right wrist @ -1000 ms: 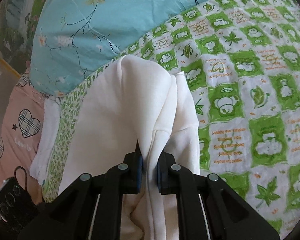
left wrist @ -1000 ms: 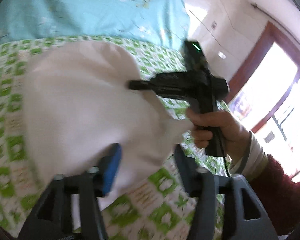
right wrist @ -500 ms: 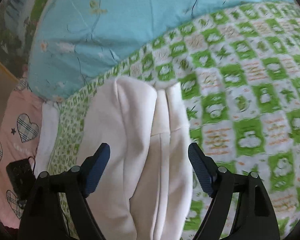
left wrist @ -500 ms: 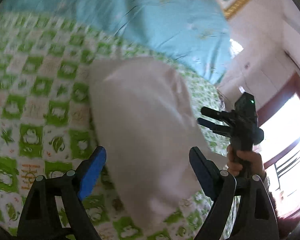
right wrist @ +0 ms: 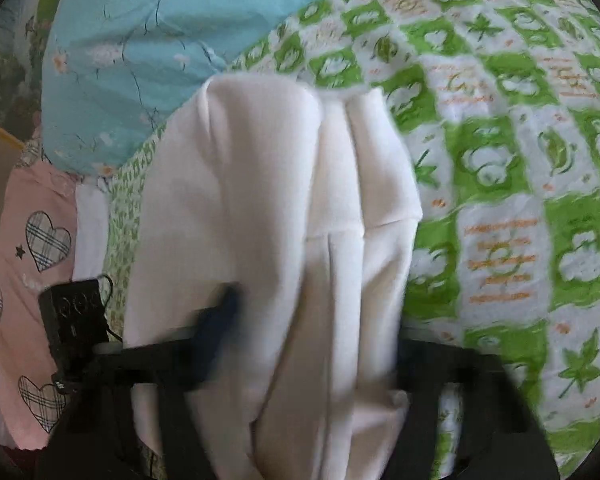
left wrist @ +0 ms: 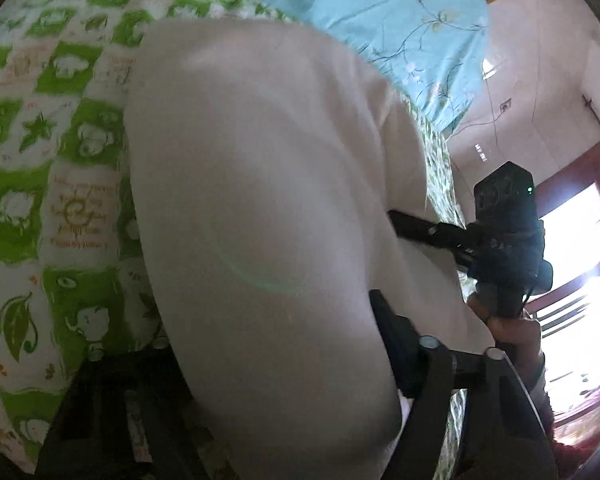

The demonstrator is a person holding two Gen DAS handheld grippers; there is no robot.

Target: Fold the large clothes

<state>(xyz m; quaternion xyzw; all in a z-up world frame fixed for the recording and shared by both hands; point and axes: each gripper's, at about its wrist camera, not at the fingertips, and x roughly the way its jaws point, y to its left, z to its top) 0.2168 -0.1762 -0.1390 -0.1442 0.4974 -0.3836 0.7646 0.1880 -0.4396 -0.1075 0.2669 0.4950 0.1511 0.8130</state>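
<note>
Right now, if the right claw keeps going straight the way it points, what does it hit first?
Most likely the white garment: it lies folded between the open fingers of the right claw and stretches ahead. Beyond it comes the blue quilt, though the blur makes depth uncertain.

left gripper [left wrist: 272,364] moved in, astride folded cream-white fleece garment [left wrist: 260,200] | right gripper [right wrist: 312,340] released, now spread, seemingly lower

The garment [right wrist: 284,240] lies on the bedsheet [right wrist: 520,160], running lengthwise away from the right camera; the quilt [right wrist: 140,40] lies beyond its far end; a pillow [right wrist: 24,240] lies to its left, off the sheet's edge; a black device [right wrist: 74,316] rests on the pillow, near the garment.
</note>
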